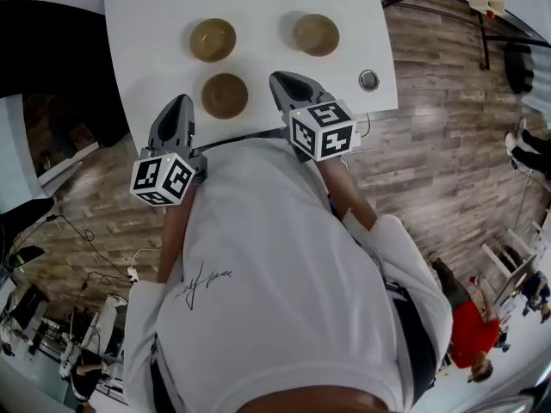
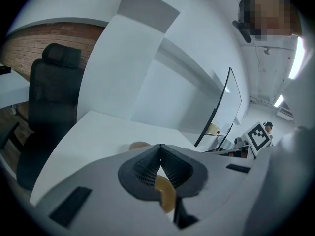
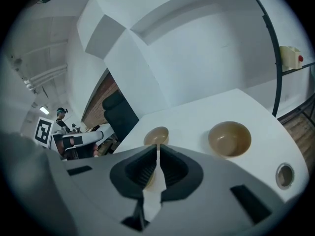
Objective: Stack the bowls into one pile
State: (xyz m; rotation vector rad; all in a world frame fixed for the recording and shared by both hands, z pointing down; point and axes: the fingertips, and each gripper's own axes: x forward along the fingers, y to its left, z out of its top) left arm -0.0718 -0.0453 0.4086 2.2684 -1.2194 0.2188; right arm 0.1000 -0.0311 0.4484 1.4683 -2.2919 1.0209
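Near bowl [image 1: 225, 95] is sitting between my left gripper [image 1: 178, 103] and right gripper [image 1: 281, 79]; I'm holding both with jaws together, empty. Far-left bowl [image 1: 213, 40] and far-right bowl [image 1: 316, 34] are lying apart on white table [image 1: 146, 15].

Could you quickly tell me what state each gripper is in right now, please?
Left gripper: closed, jaw tips together, holding nothing.
Right gripper: closed, jaw tips together, holding nothing.

Head view looks steeply down; all three share the table [image 1: 258, 7].
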